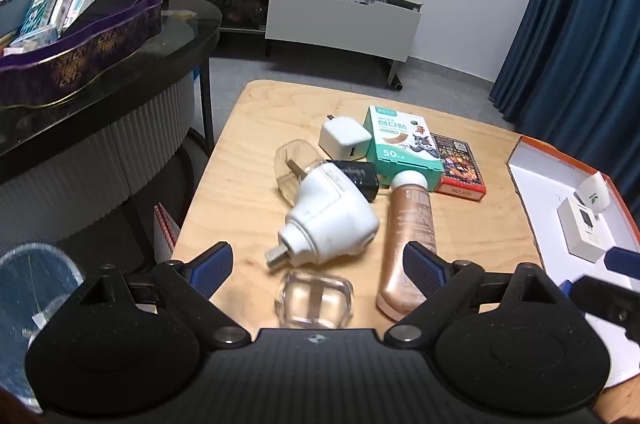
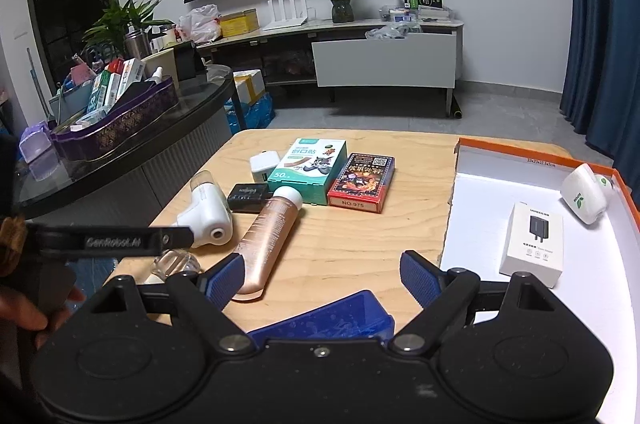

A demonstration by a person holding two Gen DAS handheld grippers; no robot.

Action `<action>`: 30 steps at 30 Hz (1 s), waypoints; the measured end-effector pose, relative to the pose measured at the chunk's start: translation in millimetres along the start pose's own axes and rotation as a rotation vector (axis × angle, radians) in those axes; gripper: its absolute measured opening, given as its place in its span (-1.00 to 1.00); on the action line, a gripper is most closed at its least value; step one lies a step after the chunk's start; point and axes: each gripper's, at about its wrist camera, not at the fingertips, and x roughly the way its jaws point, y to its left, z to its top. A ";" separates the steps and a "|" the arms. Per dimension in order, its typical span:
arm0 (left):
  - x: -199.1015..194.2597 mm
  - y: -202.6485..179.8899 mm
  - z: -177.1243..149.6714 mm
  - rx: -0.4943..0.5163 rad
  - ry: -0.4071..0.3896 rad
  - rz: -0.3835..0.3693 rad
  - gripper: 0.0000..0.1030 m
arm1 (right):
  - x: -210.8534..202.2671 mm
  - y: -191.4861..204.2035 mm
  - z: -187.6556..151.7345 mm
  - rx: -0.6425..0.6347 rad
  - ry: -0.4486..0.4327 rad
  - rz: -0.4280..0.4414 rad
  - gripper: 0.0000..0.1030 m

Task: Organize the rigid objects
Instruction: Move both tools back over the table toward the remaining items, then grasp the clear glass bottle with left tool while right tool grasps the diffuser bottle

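Note:
On the wooden table (image 1: 240,160) lie a white plug-in device (image 1: 332,220), a clear cap (image 1: 316,298), a rose-gold tube (image 1: 408,240), a green plaster box (image 1: 400,144), a white charger (image 1: 344,138), a black charger (image 1: 360,176) and a red card box (image 1: 456,164). My left gripper (image 1: 316,260) is open just above the white device and the clear cap, touching neither. My right gripper (image 2: 322,272) is open over the table's front edge, with the tube's (image 2: 268,240) end beside its left finger. The orange-rimmed box (image 2: 480,192) holds a white charger carton (image 2: 534,244) and a round white device (image 2: 584,198).
A blue plastic piece (image 2: 328,320) lies under the right gripper's base. A dark round table (image 2: 168,128) on the left carries a purple tray (image 2: 120,128) full of boxes. A bin (image 1: 36,276) stands by the table's left corner. A TV cabinet (image 2: 380,60) lines the far wall.

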 end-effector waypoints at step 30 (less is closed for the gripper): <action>10.6 6.3 -39.9 0.063 -0.011 -0.034 -0.03 | 71.9 55.9 46.6 -0.036 0.145 0.142 0.94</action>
